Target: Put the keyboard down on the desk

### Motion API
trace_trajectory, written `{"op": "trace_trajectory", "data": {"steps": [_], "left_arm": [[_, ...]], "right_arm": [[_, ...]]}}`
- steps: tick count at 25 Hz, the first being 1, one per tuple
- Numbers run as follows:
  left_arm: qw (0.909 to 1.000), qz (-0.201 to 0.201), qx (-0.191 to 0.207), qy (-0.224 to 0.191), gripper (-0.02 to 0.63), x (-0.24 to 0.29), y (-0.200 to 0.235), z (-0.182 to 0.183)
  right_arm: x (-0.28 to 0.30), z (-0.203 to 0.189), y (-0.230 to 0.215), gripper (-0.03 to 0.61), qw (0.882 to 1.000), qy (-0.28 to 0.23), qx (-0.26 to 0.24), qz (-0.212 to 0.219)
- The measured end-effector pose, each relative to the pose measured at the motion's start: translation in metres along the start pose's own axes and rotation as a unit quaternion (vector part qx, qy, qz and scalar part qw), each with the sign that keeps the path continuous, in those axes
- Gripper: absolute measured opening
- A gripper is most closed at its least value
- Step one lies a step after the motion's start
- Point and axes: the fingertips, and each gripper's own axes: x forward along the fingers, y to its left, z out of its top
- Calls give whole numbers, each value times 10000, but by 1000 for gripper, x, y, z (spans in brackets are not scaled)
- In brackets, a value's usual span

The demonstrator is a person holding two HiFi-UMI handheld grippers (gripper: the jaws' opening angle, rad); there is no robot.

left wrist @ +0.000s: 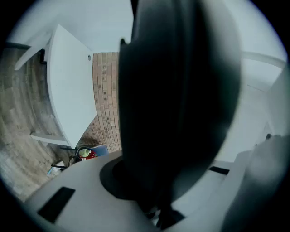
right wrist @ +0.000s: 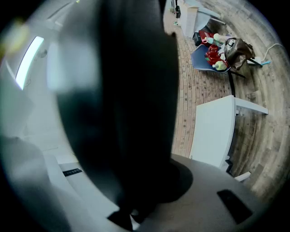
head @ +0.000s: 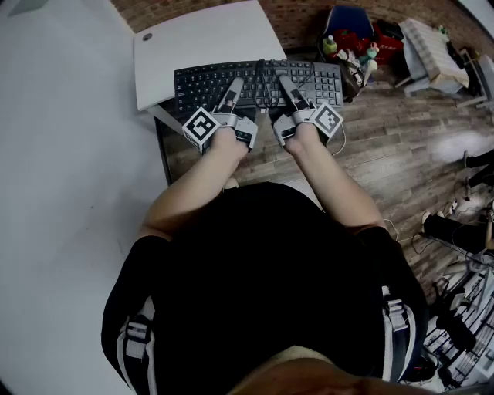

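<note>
The keyboard (head: 258,85) is gripped at its front by the closed left tongs (head: 234,83) and right tongs (head: 284,81), mostly beyond the near edge of the desk (head: 201,42), so premature release could tip it to the floor (head: 386,154).

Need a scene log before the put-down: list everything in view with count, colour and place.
keyboard: one, black, held at the desk's near corner.
cable: one, black, across the keys.
desk: one, white, upper left.
brick wall: one, reddish-brown, behind the desk.
floor: one, wood planks, right side.
toy pile: one, red and green, on something blue by the wall.
left hand-held gripper: one, grey, shut on the keyboard.
right hand-held gripper: one, grey, shut on the keyboard.
</note>
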Motion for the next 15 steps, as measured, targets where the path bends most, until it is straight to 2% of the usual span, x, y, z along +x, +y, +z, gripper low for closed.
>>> {"op": "trace_trajectory", "data": {"steps": [6,15], "left_arm": [[9998,-179,-120,2,80,-3,-20,7],[10000,46,-67,19,80,-12,-58,18]], "right_arm": [[5,-9,15,109,9999,-13,-103,66],[8,-19,50,124,9999,-25,147,51]]}}
